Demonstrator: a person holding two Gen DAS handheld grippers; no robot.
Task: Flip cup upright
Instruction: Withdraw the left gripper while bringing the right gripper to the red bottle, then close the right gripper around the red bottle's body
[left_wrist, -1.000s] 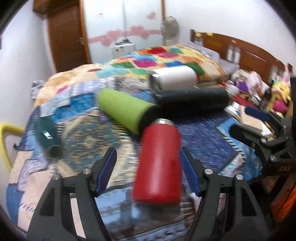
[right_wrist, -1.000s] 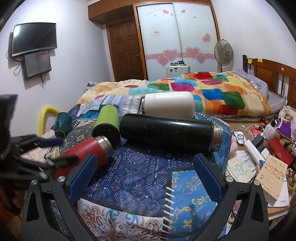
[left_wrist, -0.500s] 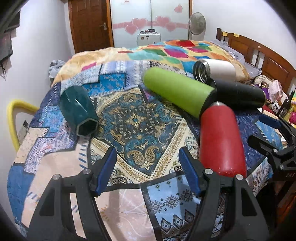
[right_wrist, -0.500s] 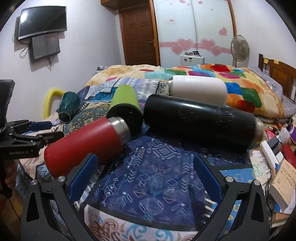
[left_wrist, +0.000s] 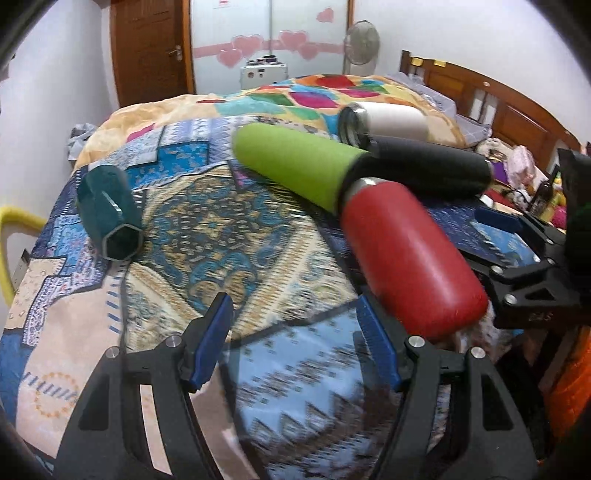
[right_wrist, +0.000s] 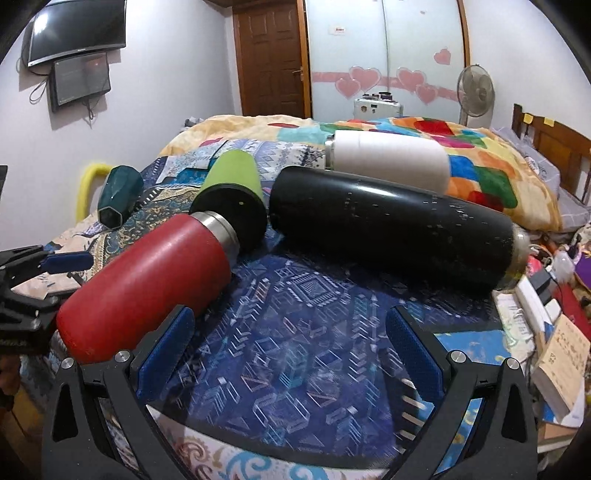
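Several cups and flasks lie on their sides on a patterned bedspread. A red flask (left_wrist: 410, 254) (right_wrist: 147, 284) lies nearest, just right of my left gripper. Behind it lie a green flask (left_wrist: 295, 166) (right_wrist: 232, 184), a long black flask (left_wrist: 432, 170) (right_wrist: 391, 225) and a white tumbler (left_wrist: 388, 120) (right_wrist: 388, 160). A dark teal hexagonal cup (left_wrist: 110, 218) (right_wrist: 118, 199) lies apart at the left. My left gripper (left_wrist: 295, 332) is open and empty over the bedspread. My right gripper (right_wrist: 288, 343) is open and empty, just right of the red flask's base.
The bedspread (left_wrist: 207, 236) slopes off at the near edge. A colourful quilt (right_wrist: 480, 162) lies behind the flasks. Books and clutter (right_wrist: 554, 332) sit at the right by the wooden headboard (left_wrist: 498, 110). A yellow frame (left_wrist: 14, 229) stands at the bed's left.
The left gripper swung left off the red flask, which now lies to its right. The right gripper moved in closer to the flasks. Both stayed open.
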